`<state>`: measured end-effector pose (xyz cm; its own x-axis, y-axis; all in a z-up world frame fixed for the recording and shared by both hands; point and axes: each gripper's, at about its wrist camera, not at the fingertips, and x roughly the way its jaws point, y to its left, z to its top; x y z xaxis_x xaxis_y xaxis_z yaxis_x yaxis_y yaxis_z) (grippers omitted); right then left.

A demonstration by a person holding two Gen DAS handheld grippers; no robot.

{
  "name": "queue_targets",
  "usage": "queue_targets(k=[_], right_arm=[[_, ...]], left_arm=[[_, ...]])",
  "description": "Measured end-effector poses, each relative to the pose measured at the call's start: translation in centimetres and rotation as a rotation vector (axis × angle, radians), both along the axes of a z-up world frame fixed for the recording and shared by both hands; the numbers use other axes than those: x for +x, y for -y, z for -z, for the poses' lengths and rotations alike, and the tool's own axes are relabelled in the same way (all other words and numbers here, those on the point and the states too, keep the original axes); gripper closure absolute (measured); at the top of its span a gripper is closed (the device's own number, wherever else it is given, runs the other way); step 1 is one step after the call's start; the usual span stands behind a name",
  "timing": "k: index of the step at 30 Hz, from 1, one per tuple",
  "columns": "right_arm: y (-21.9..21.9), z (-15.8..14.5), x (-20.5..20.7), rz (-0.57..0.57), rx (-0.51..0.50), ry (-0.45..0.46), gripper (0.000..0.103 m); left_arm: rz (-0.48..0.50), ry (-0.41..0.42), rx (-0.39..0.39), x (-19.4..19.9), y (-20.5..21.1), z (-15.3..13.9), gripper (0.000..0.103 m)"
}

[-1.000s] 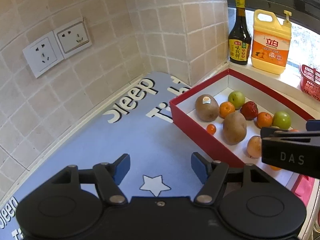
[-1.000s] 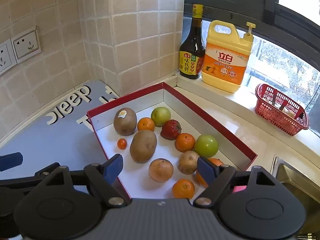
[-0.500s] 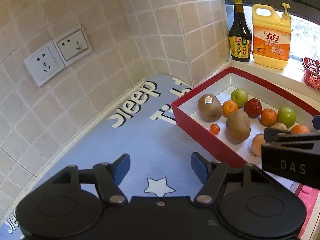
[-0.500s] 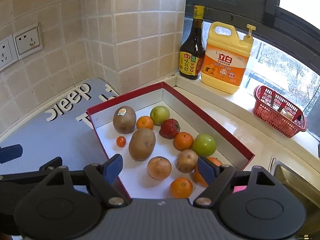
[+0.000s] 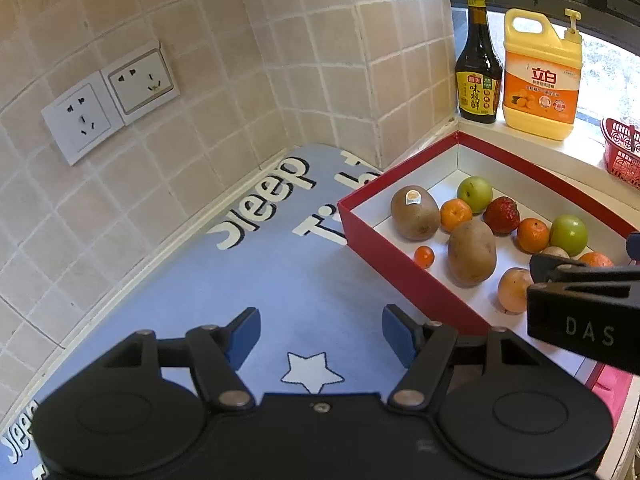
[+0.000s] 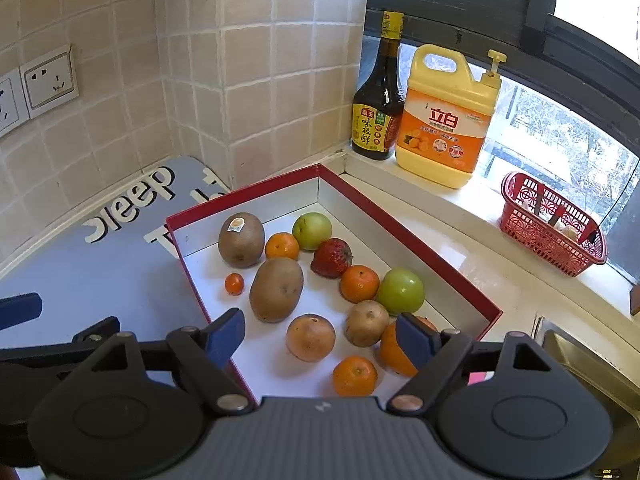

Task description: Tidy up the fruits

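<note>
A red box [image 6: 256, 204] with a white inside holds several fruits: a brown kiwi with a sticker [image 6: 241, 240], a big brown oval fruit [image 6: 276, 290], two green apples [image 6: 312, 231], a strawberry [image 6: 331, 258], several oranges and a tiny orange fruit [image 6: 234, 284]. My right gripper [image 6: 320, 338] hovers open above the box's near end, its blue pads either side of a tan round fruit [image 6: 311, 337] below, not touching it. Left of the box [image 5: 400, 272], my left gripper [image 5: 320, 336] stands open over the blue mat [image 5: 240, 272], empty. The right gripper's black body [image 5: 580, 304] shows at that view's right edge.
Tiled walls with two sockets [image 5: 108, 100] close the back and left. On the window sill stand a dark sauce bottle [image 6: 380, 92], a yellow detergent jug [image 6: 448, 120] and a small red basket [image 6: 552, 232]. A sink edge [image 6: 580, 360] lies at the right.
</note>
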<state>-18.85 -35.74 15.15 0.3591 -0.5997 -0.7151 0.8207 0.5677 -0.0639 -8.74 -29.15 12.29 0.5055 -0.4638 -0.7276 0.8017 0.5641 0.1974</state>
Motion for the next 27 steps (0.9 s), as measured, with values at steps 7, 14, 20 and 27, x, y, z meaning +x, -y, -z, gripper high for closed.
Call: queue_targets(k=[7,14,20,27], right_arm=[[-0.1,-0.3,0.4,-0.009,-0.008,0.001,0.019],[-0.4,-0.5,1.0,-0.026,-0.014,-0.004,0.019],[-0.7,-0.3,1.2,-0.030,-0.010,-0.009,0.019],[-0.6,-0.4,1.1,-0.035,-0.011,-0.010,0.019]], left_arm=[[-0.010,-0.012,-0.011,0.2,-0.2,0.0,0.022],[-0.028,0.002,-0.013,0.6,-0.4,-0.2,0.022],[-0.033,-0.001,-0.018,0.7,-0.6,-0.1,0.022],[-0.033,-0.013,-0.017,0.8,-0.6,0.0,0.022]])
